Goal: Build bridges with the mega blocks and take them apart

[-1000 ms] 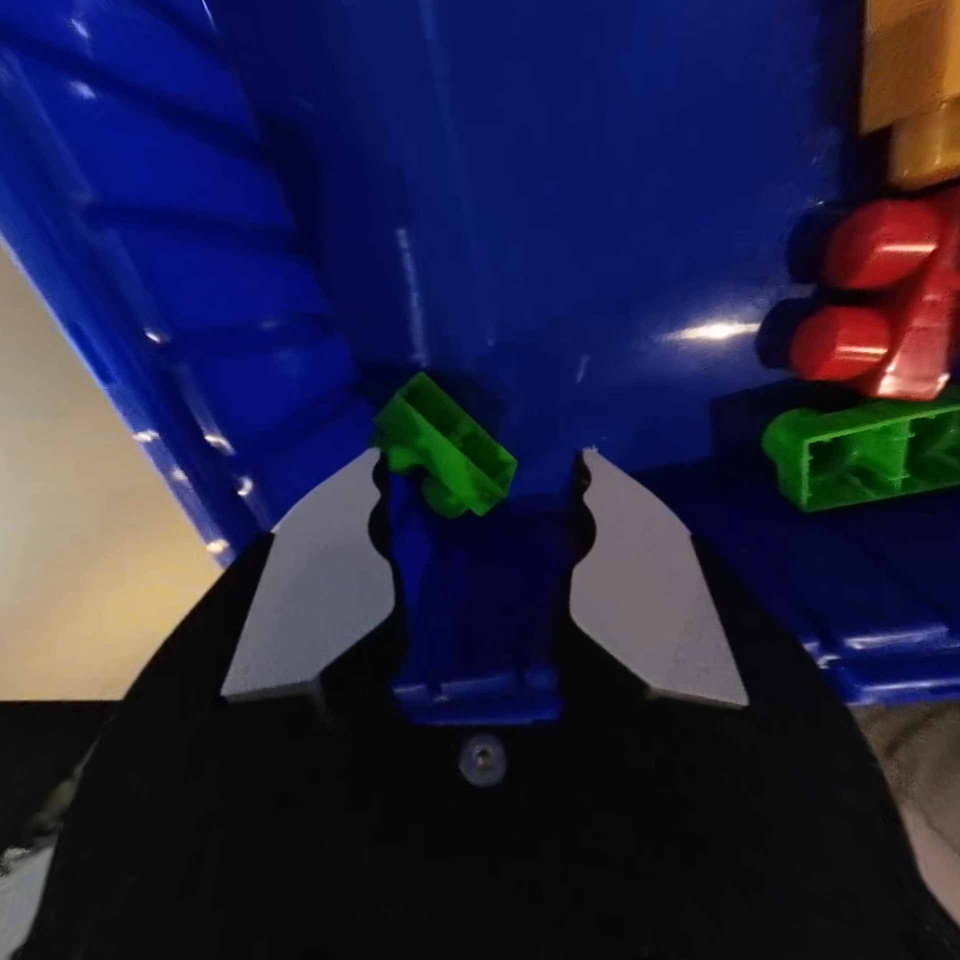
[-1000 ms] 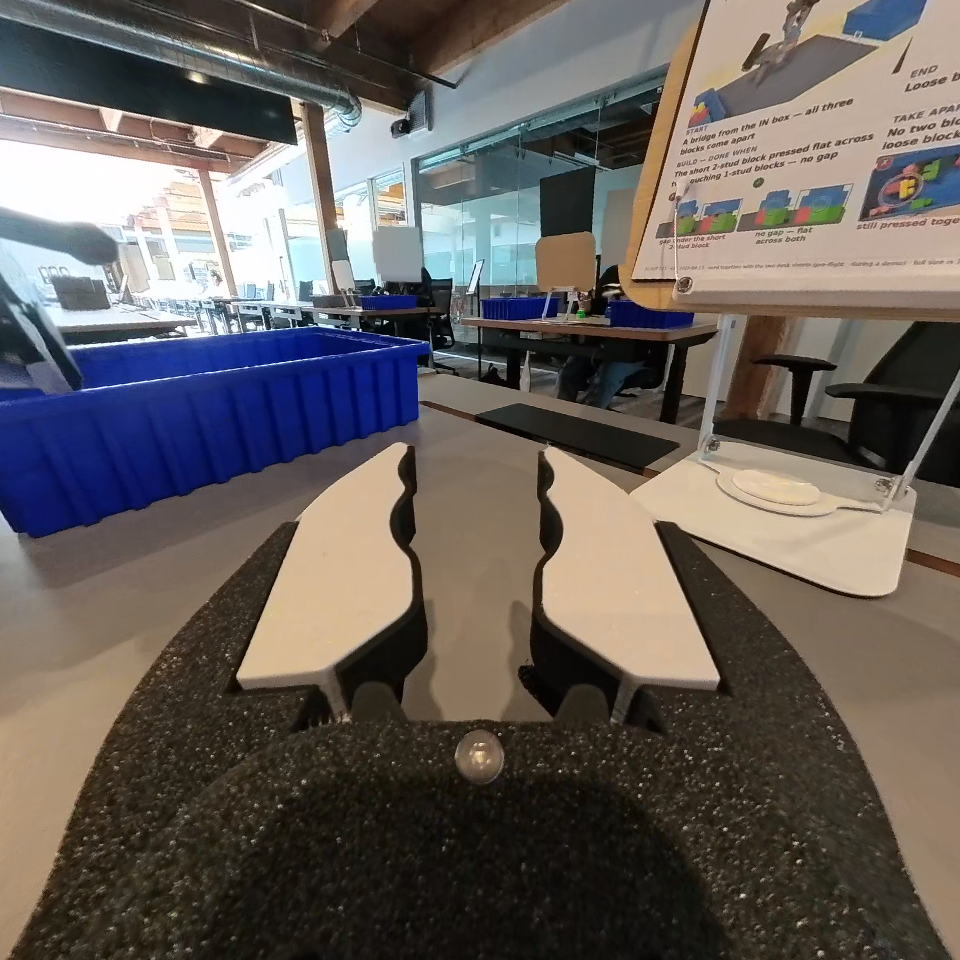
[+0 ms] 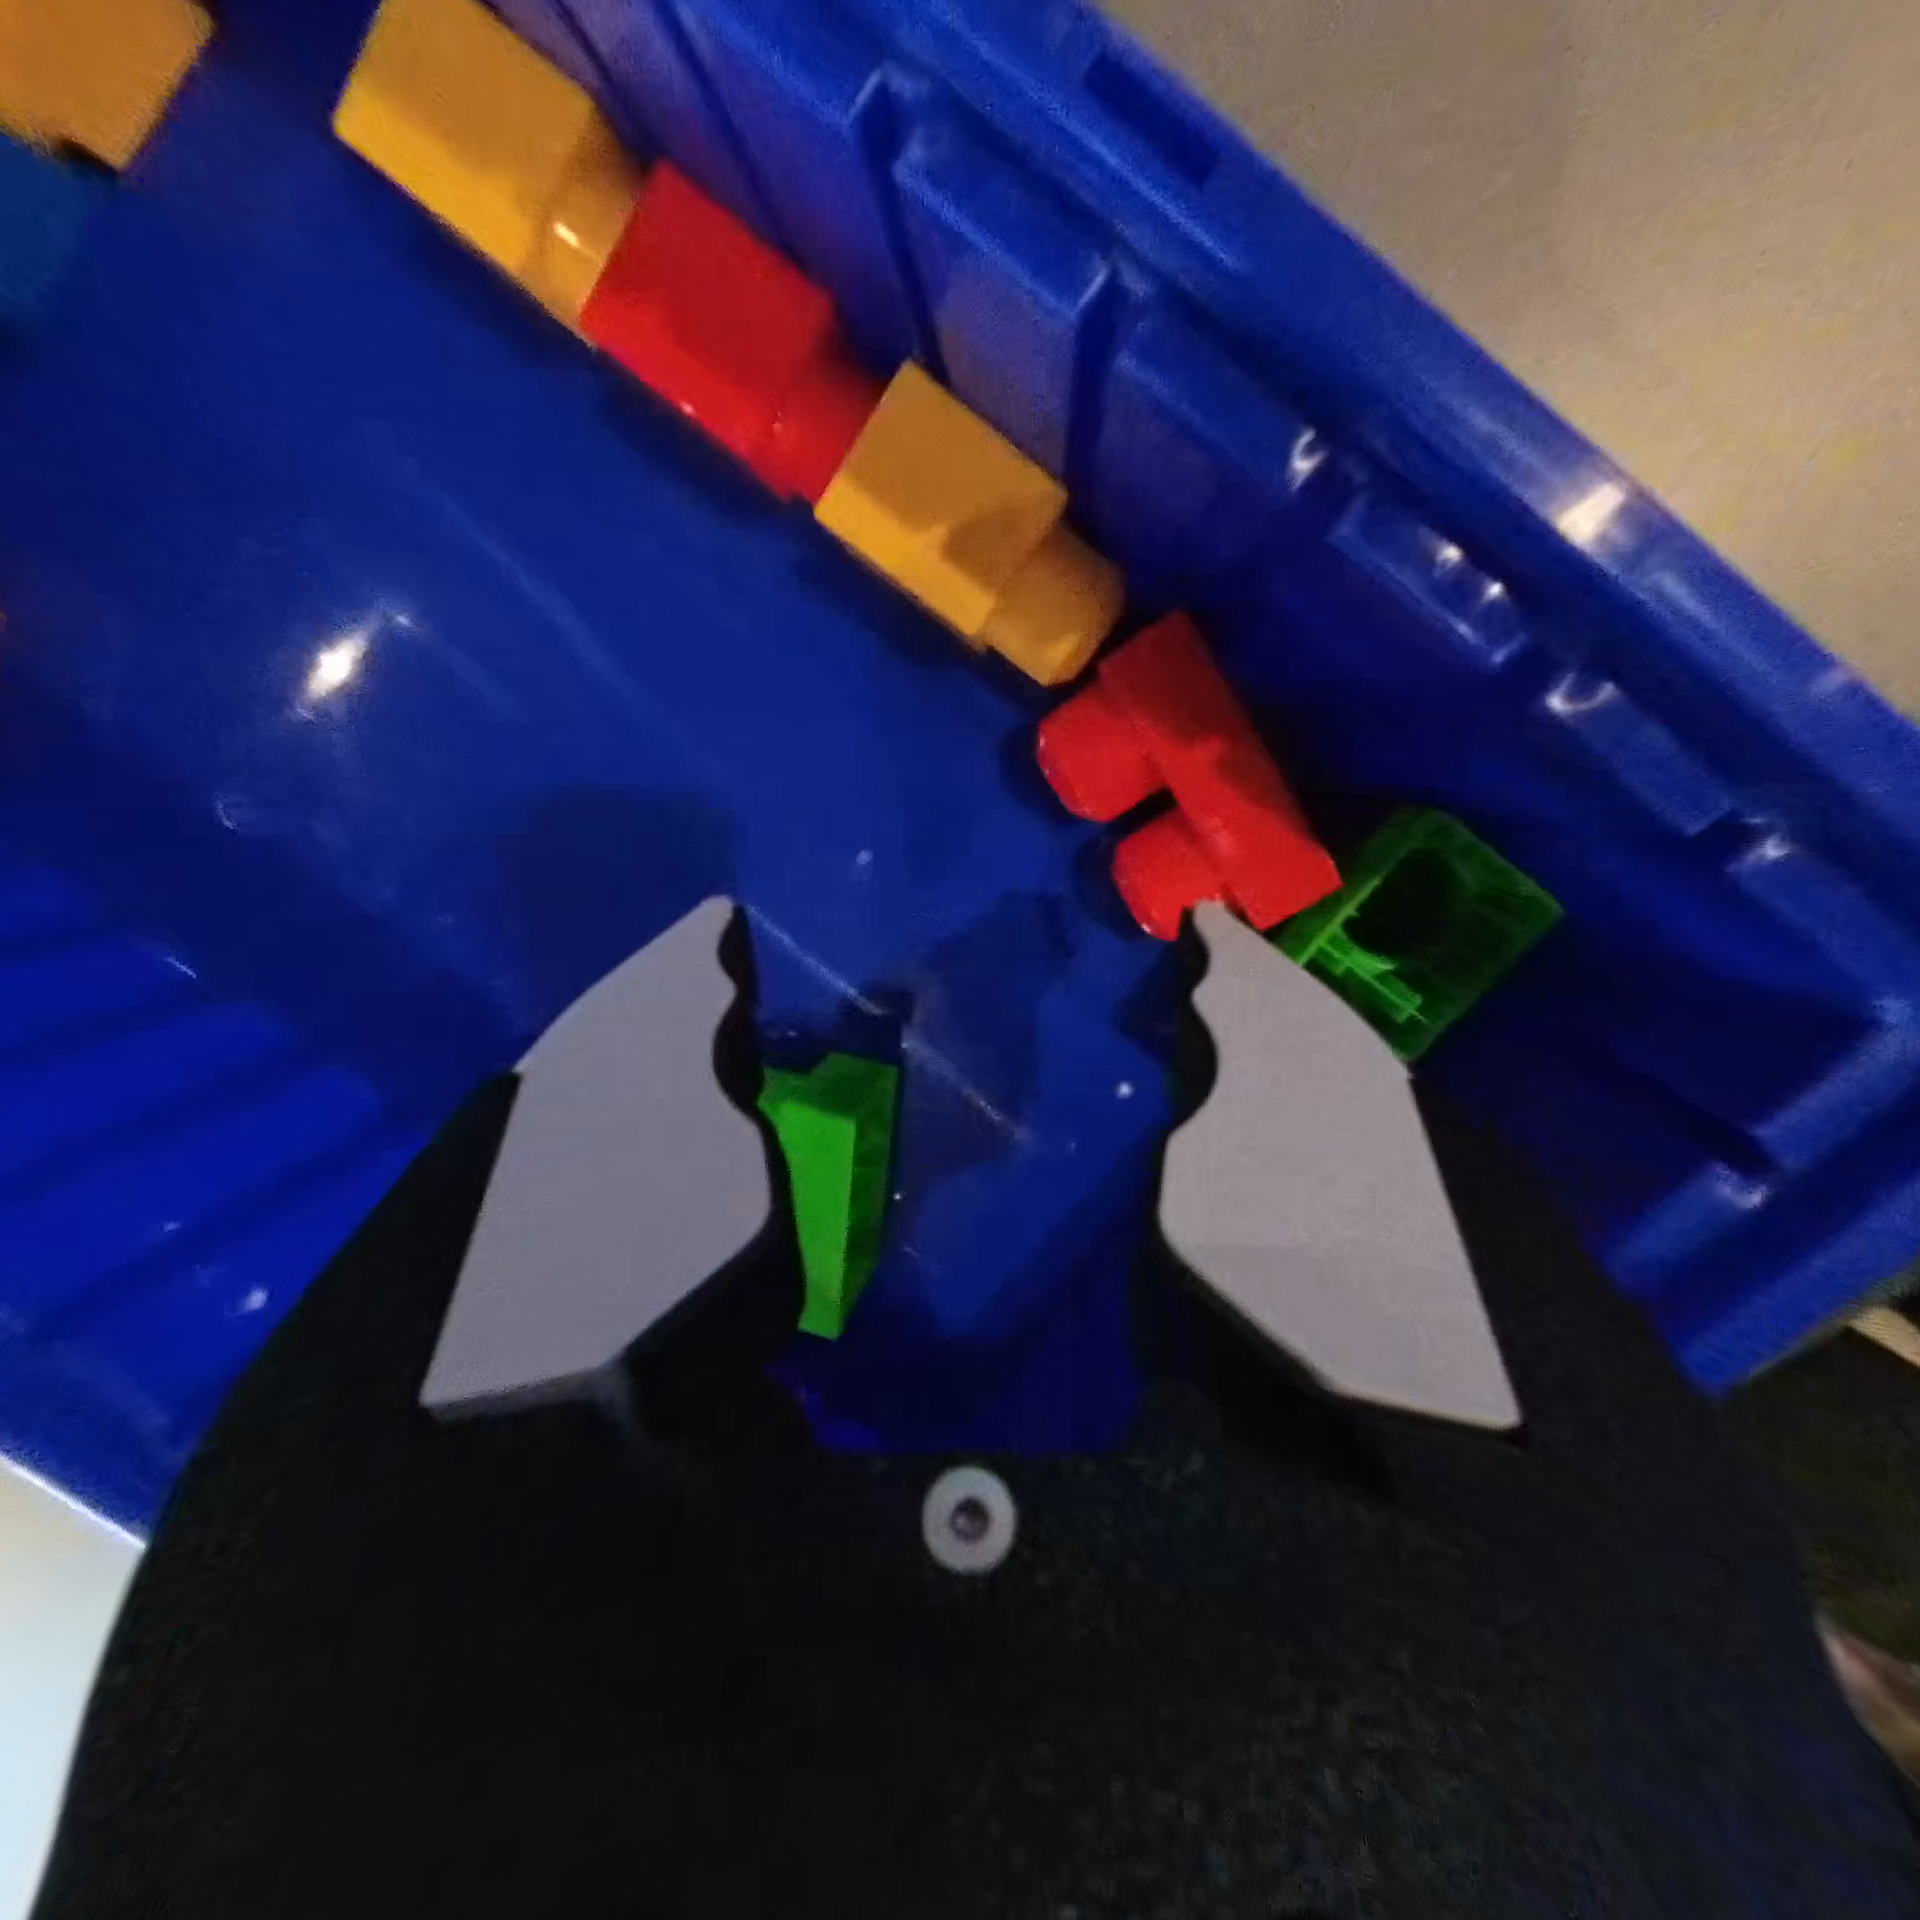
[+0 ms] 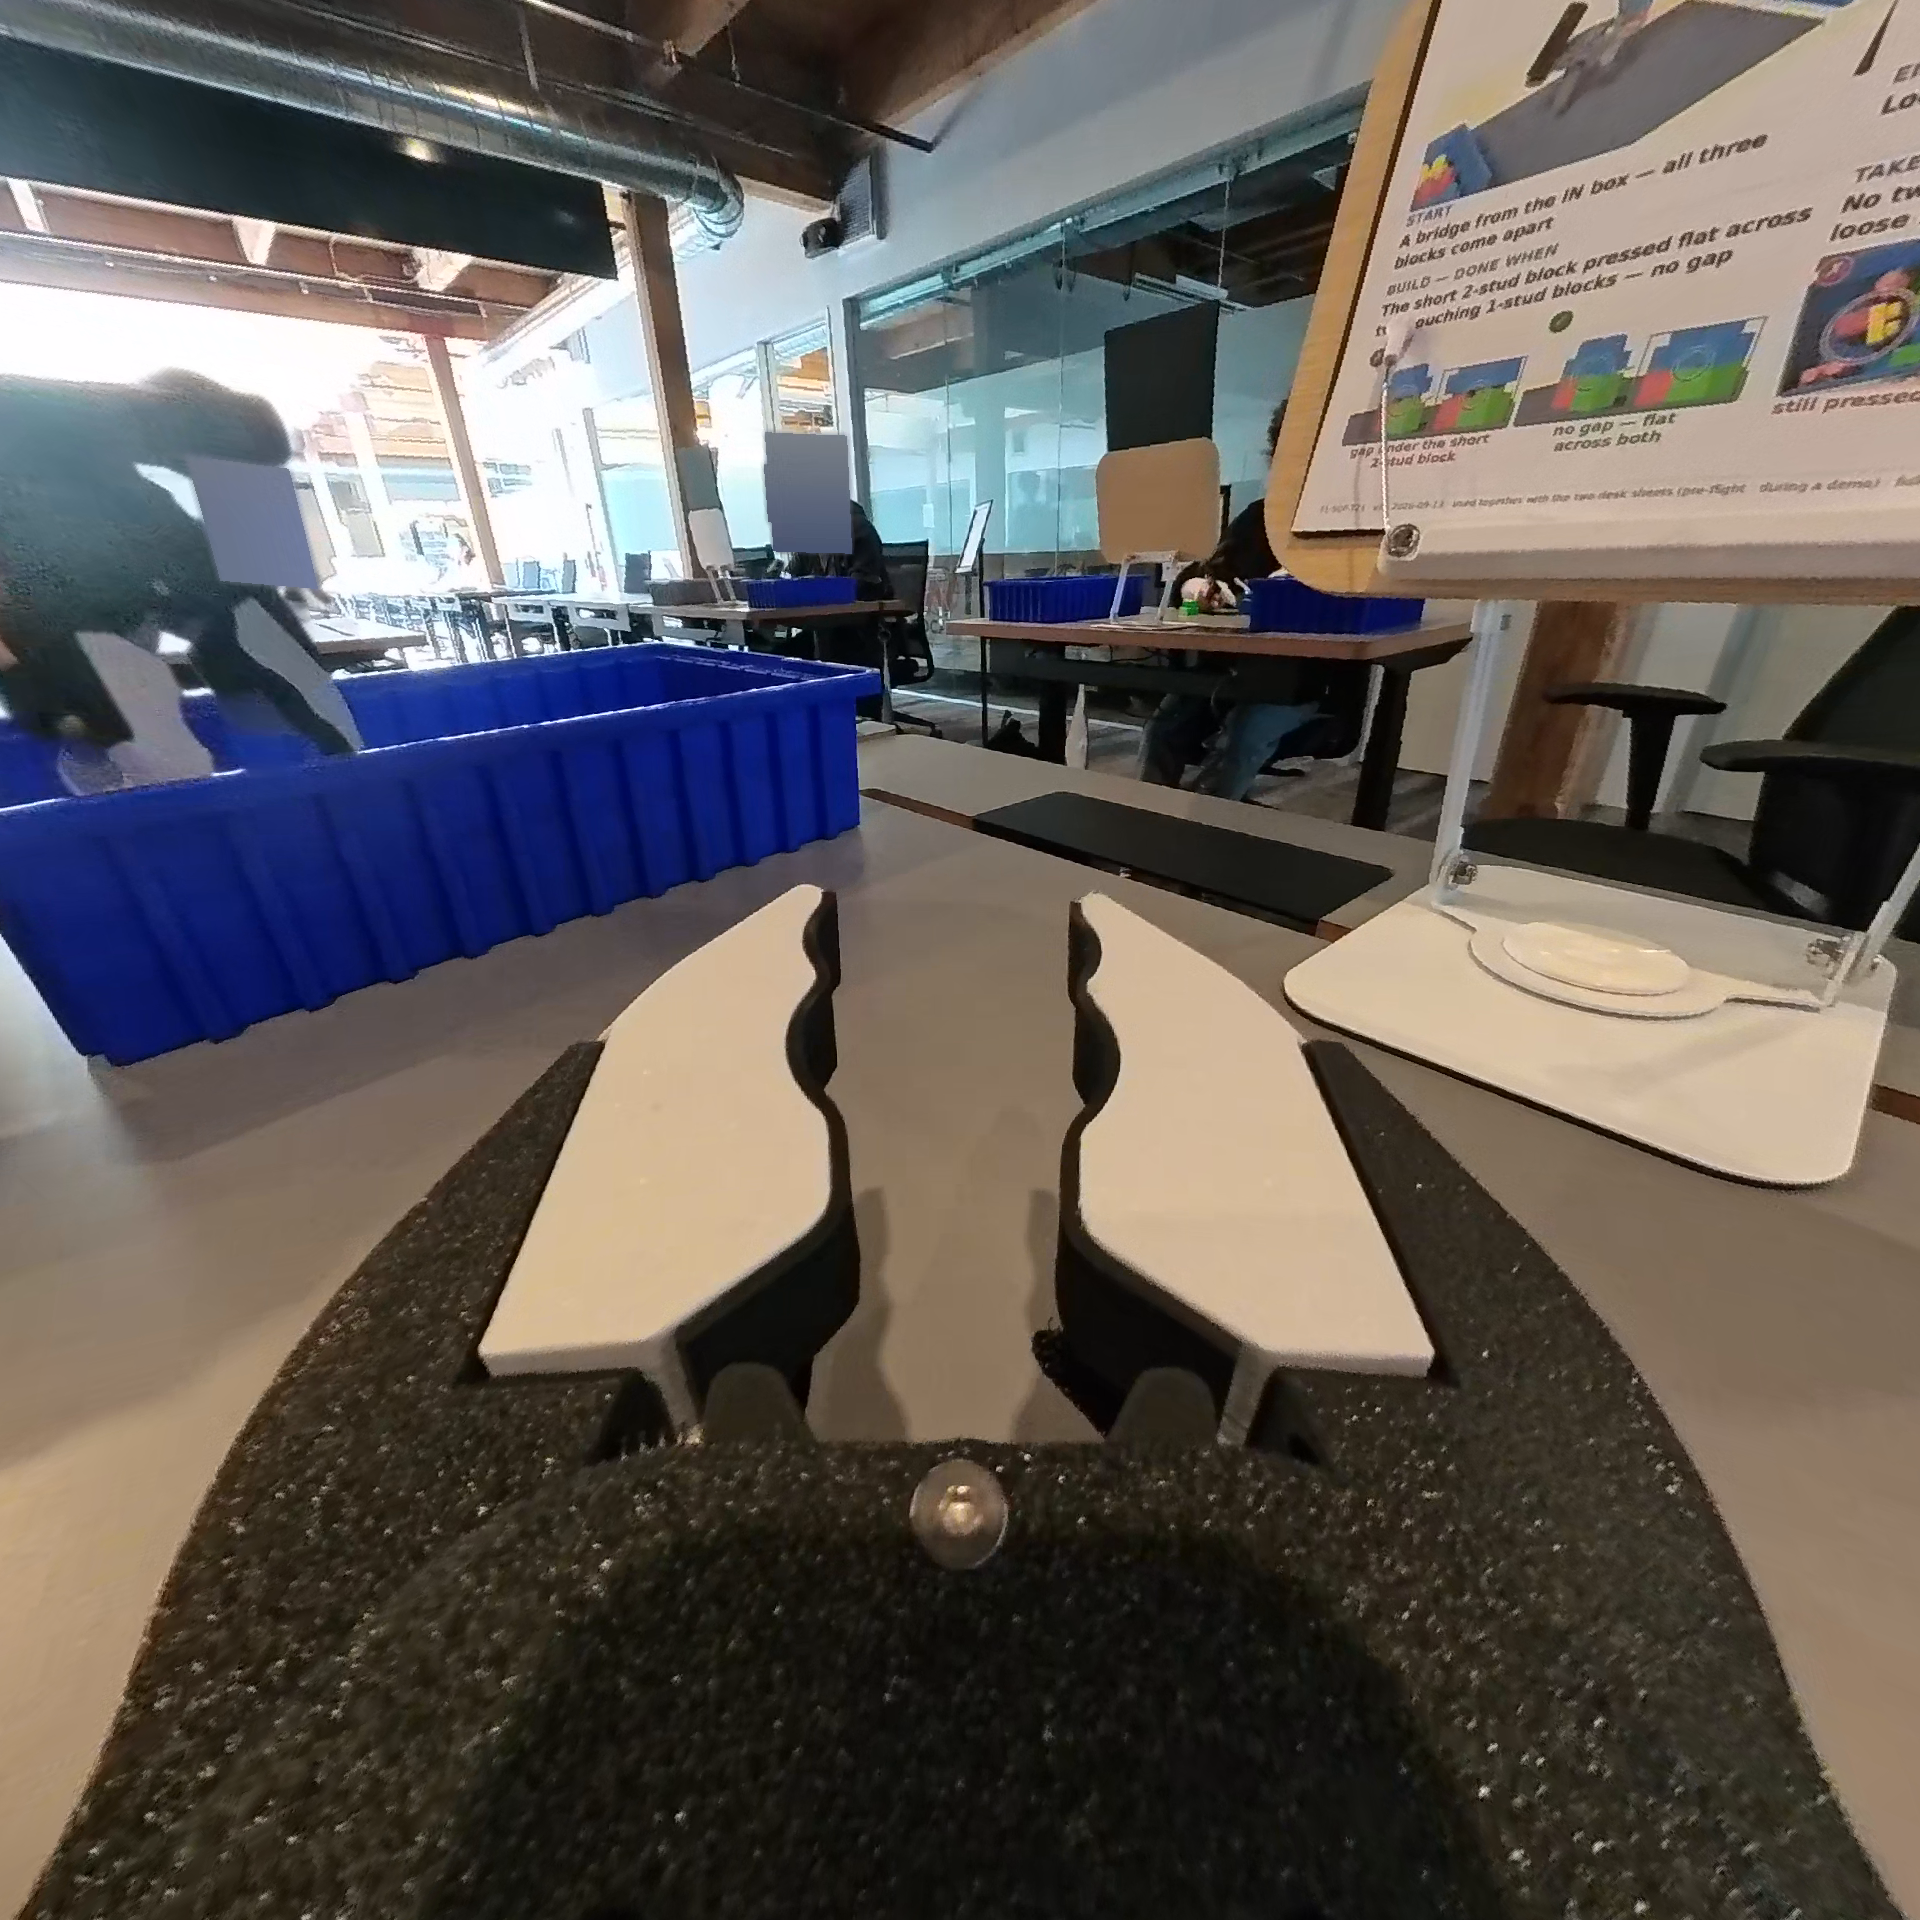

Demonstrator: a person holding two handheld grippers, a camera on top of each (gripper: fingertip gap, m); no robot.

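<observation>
- My left gripper, jaws clamping a blue-and-green plastic block bridge, reaches into the blue ribbed plastic bin.
- My right gripper rests on the grey counter, jaws apart, empty.

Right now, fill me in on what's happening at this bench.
A person works two handheld tongs. The left tongs reach into the blue bin, holding a blue block with a green block attached between the fingers. More yellow, red and green blocks lie along the bin wall, including a red two-stud block. The right tongs rest open and empty over the grey table, beside a white stand.
</observation>
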